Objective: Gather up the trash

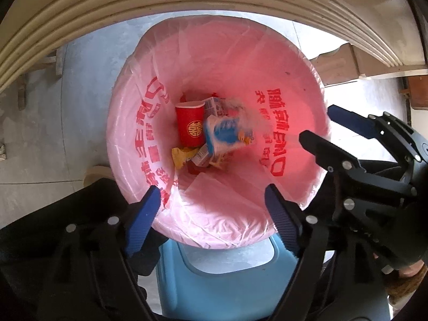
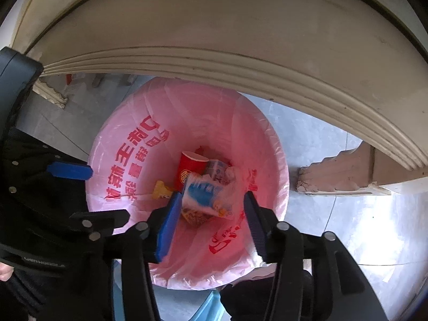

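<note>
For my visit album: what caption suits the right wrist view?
Open tongs above a pink-lined bin, a blue-and-white wrapper dropping onto a red cup.

Daylight glows through the pink liner (image 1: 289, 61). The wrapper (image 1: 227, 131) beyond the tongs is motion-blurred. Fisheye bends the edges, with floor (image 2: 374, 240) glare to the right.

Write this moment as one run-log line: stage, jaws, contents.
stage: dropping trash into bin bag | left gripper: jaws open, empty | right gripper: jaws open | wrapper loose | red cup inside
</note>
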`<act>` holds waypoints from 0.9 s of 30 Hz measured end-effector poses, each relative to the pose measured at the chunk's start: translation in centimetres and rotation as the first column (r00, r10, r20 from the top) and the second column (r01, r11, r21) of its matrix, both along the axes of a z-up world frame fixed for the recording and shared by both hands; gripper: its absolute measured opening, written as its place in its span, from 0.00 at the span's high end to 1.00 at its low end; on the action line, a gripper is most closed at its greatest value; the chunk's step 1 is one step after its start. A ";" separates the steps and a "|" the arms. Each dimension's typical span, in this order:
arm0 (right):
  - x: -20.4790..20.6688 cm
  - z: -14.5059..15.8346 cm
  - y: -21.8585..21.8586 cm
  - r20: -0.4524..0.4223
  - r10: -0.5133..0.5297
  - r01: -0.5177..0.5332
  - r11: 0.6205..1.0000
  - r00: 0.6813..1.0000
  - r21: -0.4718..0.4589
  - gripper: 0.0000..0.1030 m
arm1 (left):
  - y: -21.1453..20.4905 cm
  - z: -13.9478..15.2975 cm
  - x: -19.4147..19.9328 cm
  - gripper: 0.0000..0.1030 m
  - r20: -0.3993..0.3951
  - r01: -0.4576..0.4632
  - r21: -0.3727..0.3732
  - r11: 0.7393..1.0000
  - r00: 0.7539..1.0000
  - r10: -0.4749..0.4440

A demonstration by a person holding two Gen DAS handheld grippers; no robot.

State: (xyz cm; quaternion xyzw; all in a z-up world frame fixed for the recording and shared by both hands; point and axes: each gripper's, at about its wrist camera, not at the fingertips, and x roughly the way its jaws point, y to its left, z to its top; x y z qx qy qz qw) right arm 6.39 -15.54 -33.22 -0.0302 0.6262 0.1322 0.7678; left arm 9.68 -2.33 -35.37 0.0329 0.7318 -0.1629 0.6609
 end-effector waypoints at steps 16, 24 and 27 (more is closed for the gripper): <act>-1.5 1.6 0.1 0.026 -0.017 0.019 0.997 1.000 -0.074 0.50 | -0.2 1.8 -0.9 0.23 0.069 0.030 0.065 0.997 0.997 -0.035; -4.1 5.4 0.5 0.148 -0.100 0.135 0.959 0.984 -0.250 0.37 | 0.2 5.9 -3.1 0.18 0.239 0.015 0.110 0.994 0.970 -0.041; -5.6 8.1 -0.3 0.224 -0.163 0.211 0.954 0.961 -0.212 0.37 | 0.5 8.2 -3.8 0.14 0.297 -0.016 0.087 0.996 0.955 -0.010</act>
